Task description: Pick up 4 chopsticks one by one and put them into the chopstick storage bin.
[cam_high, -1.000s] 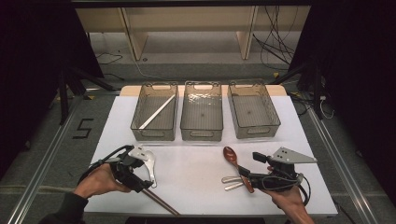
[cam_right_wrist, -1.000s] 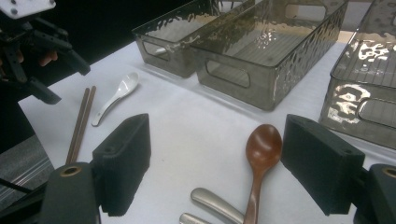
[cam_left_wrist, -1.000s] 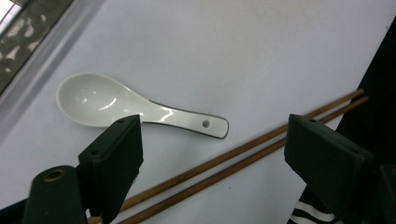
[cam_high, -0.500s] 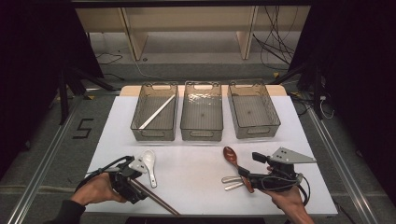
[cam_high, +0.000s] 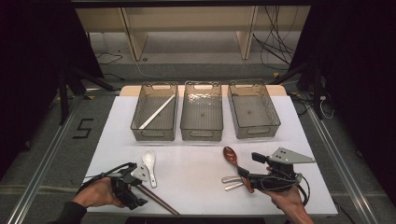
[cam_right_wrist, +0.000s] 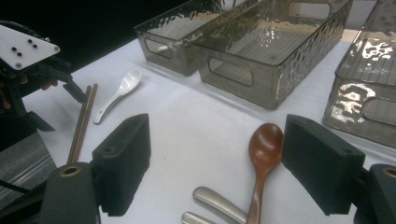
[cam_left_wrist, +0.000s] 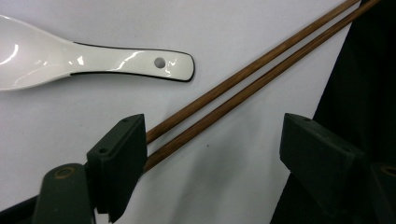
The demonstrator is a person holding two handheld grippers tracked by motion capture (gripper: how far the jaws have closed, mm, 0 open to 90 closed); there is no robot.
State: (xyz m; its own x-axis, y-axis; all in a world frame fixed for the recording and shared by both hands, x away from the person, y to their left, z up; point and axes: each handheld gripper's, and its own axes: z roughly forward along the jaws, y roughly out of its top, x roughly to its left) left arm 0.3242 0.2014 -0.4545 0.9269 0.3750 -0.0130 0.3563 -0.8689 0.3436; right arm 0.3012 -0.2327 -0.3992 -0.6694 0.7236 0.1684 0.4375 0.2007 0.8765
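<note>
Left claw [cam_left_wrist: 212,154] sits low at the bench's near left corner, jaws wide and just closing a little around the chopsticks [cam_left_wrist: 243,88], not yet pinching them. Just beyond lies the white spoon [cam_left_wrist: 93,58]. Right claw [cam_right_wrist: 217,158] gapes, empty, over the brown spoon [cam_right_wrist: 262,154].

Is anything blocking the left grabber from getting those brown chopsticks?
Nothing visible is. The chopsticks already lie between the open jaws of the left gripper, close to one pad, and the white spoon rests off to the side.
</note>
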